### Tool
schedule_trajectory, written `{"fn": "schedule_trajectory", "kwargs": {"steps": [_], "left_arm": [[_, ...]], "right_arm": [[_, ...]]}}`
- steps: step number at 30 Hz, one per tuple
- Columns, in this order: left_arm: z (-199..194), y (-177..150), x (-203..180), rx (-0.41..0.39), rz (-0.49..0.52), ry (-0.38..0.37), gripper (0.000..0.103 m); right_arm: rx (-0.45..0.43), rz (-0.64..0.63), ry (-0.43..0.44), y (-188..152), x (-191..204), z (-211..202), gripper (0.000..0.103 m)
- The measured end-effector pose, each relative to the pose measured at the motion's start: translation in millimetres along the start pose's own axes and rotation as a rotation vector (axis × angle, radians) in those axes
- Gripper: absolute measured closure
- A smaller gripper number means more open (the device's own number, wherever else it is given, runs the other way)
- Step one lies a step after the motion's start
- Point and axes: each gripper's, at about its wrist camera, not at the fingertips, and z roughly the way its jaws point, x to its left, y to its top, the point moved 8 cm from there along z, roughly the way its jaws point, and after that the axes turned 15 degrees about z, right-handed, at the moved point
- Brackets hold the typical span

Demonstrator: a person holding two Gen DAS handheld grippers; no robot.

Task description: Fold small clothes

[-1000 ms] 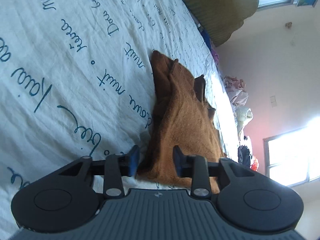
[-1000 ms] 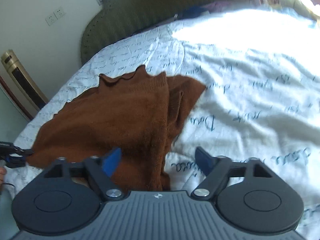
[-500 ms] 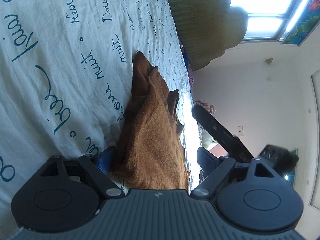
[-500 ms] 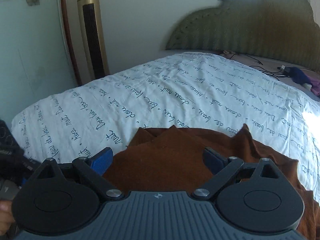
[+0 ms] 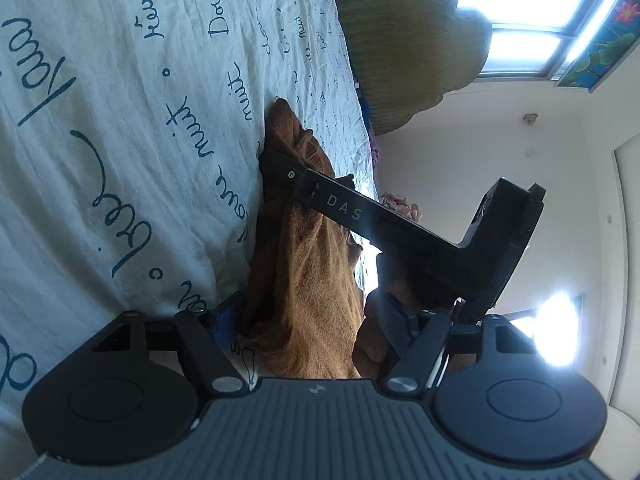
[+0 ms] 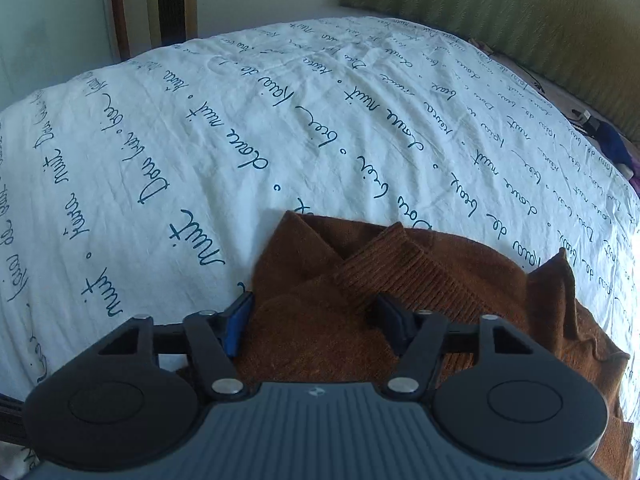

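A brown knitted sweater point(image 6: 420, 280) lies partly folded on the white bedsheet with blue script point(image 6: 240, 140). My right gripper point(image 6: 316, 320) is open, its jaws straddling a bunched part of the sweater near its left edge. In the left wrist view the sweater point(image 5: 304, 280) lies between the jaws of my open left gripper point(image 5: 308, 320), at its near end. The right gripper's black body point(image 5: 400, 232) reaches across above the sweater, its tip down on the far end.
A green padded headboard point(image 6: 540, 20) stands at the far side of the bed. A tall fan or heater point(image 6: 172, 0) stands beside the wall. A window point(image 5: 540, 40) is behind the headboard. Dark items point(image 6: 608, 136) lie near the headboard.
My left gripper opened wide and tilted toward the sweater's edge. My right gripper swung around and came down onto the sweater's far end, its jaws narrowing a little.
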Motion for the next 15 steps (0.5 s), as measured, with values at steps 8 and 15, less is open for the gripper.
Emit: {"fn": "schedule_trajectory", "kwargs": {"steps": [8, 15], "left_arm": [[11.5, -11.0, 13.2, 0.058, 0.01, 0.084, 0.09], [13.2, -10.0, 8.4, 0.083, 0.04, 0.087, 0.088]], "right_arm": [[-0.013, 0.025, 0.059, 7.4, -2.3, -9.3, 0.09], [0.006, 0.044, 0.076, 6.5, -2.9, -1.6, 0.086]]}}
